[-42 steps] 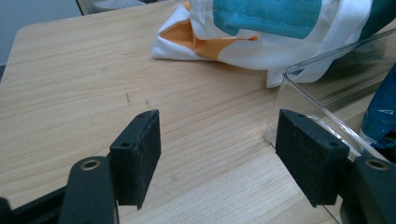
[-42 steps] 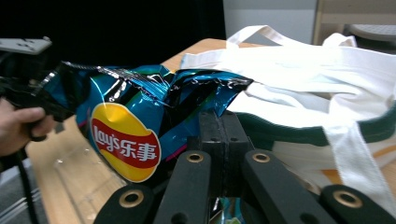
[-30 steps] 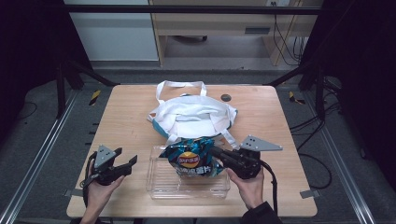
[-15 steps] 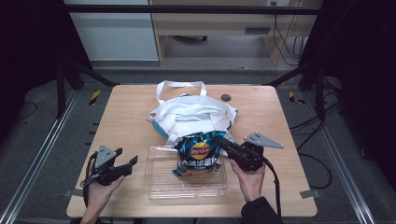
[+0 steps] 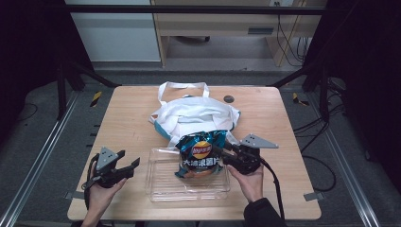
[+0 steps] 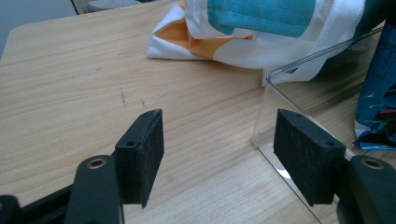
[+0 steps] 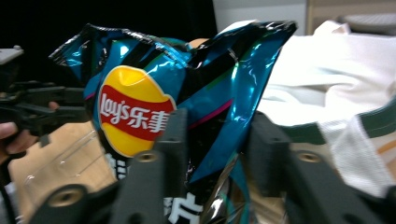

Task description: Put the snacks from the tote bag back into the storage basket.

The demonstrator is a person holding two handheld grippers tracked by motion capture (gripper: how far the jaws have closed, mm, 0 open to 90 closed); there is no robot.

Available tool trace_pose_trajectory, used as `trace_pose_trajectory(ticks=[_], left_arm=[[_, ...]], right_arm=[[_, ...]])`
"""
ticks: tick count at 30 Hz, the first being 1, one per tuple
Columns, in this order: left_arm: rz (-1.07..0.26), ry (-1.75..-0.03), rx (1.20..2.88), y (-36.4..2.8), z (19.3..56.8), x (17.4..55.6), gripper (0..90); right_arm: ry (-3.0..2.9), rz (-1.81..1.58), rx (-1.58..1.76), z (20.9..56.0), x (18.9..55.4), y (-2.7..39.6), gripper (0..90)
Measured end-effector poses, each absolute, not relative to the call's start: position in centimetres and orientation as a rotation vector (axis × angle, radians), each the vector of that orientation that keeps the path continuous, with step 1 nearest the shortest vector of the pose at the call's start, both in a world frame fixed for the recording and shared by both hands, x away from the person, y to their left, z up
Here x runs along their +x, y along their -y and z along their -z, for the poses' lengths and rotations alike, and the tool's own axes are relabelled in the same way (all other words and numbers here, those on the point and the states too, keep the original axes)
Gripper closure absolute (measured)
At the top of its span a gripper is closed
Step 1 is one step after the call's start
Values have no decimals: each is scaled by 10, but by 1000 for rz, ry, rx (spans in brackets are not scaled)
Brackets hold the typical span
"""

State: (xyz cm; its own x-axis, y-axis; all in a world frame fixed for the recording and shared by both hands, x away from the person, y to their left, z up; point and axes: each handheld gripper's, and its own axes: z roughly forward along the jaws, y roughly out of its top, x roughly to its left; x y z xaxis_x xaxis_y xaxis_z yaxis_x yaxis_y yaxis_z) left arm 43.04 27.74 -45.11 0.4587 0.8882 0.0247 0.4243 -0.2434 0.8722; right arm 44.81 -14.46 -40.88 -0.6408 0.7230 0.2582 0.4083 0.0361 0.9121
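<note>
One bag of chips (image 5: 201, 155) stands in the clear tray (image 5: 158, 187) near the table's (image 5: 127, 123) front edge, just in front of the white tote bag (image 5: 198, 116). Your right gripper (image 5: 226, 154) has just been opening, its jaws loose around the bag's side: you are letting go. Next, back it away without tipping the bag. Your left gripper (image 5: 128, 166) rests spread and empty beside the tray.

Lab, framed table (image 5: 142, 113), trailing cables (image 5: 288, 42)
</note>
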Motion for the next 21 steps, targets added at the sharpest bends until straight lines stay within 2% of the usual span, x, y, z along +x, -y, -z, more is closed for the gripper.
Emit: trace_pose_trajectory(ticks=[3, 5, 15, 21], left_arm=[[-680, -1109, 1849, -278, 451, 430, 332], [-675, -1110, 1847, -277, 451, 430, 332], [-679, -1108, 1850, -277, 451, 430, 331], [-677, -1107, 1851, -277, 451, 430, 332]], right_arm=[[-2056, -1655, 1197, 408, 449, 146, 836], [-2066, -1680, 1225, 407, 448, 146, 898], [-2064, -1761, 1359, 397, 435, 145, 900], [-1966, -1685, 1489, 404, 438, 152, 900]])
